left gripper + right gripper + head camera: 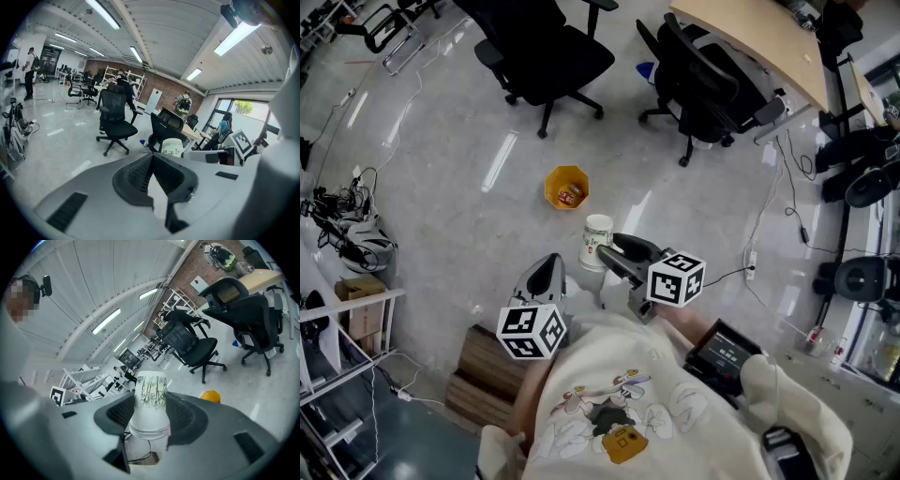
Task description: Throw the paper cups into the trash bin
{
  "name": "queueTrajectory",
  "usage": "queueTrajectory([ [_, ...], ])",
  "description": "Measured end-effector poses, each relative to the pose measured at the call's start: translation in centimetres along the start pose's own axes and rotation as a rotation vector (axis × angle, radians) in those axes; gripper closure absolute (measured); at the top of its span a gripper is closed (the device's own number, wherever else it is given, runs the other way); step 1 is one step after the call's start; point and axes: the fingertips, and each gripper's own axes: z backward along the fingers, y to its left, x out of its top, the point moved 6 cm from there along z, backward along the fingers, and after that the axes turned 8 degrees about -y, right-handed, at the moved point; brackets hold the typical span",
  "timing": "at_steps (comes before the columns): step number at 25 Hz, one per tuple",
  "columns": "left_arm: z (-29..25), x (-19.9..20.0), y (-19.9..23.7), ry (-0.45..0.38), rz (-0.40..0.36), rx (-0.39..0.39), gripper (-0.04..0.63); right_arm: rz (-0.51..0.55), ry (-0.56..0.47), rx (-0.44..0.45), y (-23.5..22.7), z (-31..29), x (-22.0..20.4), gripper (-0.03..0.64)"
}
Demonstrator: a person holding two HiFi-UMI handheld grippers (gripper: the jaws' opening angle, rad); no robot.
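Your cream sweatshirt (614, 370), cartoon print (602, 411) across its front, long cream sleeve (792, 398), your left gripper (547, 267) and right gripper (617, 249) both grey, black-and-white marker cube (532, 330) on each.

**Three Cameras, One Office Floor**

The head view looks steeply down onto the floor (441, 187). The gripper views sit close behind the left claw (153, 154) and the right claw (150, 394), facing out across the office. All three share the paper cup (597, 242). Only the head and right gripper views share the orange trash bin (566, 187).

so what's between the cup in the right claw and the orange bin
Nothing but bare grey floor between the paper cup and the trash bin; the head view shows it.
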Motion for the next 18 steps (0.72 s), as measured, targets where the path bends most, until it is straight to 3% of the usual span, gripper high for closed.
queueTrajectory([
  [10, -0.3, -1.5, -2.2, -0.001, 0.012, 0.022, 0.589, -0.006, -0.007, 0.029, -1.5, 2.1, 0.3, 0.402],
  [18, -0.4, -2.7, -2.3, -0.014, 0.072, 0.062, 0.589, -0.019, 0.007, 0.075, -2.6, 1.7, 1.0, 0.402],
])
